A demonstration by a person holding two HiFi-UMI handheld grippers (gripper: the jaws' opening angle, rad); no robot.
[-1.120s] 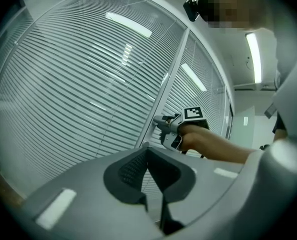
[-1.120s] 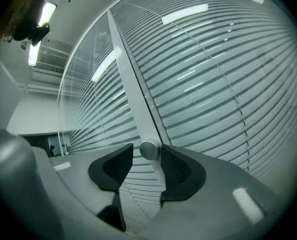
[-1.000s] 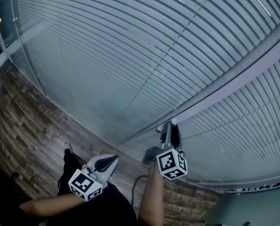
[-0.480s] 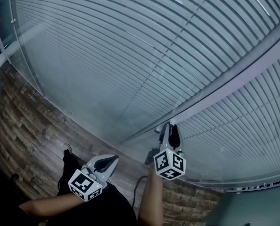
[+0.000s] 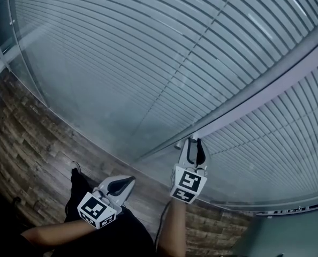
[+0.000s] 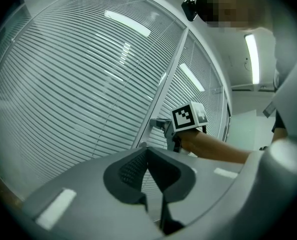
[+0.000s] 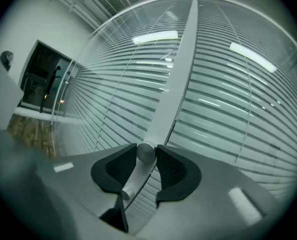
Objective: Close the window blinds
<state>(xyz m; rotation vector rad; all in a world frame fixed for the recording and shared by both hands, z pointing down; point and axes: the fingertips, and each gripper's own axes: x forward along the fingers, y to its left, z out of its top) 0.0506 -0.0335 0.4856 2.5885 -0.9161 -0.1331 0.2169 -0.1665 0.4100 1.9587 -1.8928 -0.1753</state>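
Right tongs (image 5: 195,143) clenched on the metal blind knob (image 7: 145,153) at the mullion (image 7: 181,74) — we see left tongs (image 6: 147,153) closed, empty.

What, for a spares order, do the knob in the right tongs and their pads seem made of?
Knob: looks like satin metal, silvery with a soft gleam, though coated plastic is possible. Pads: seemingly black rubber, matte with a fine dimpled texture.

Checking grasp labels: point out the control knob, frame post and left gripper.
control knob (image 7: 146,152), right gripper view, rounded end
frame post (image 7: 180,69), right gripper view, mid-length
left gripper (image 6: 147,150), left gripper view, between closed fingers
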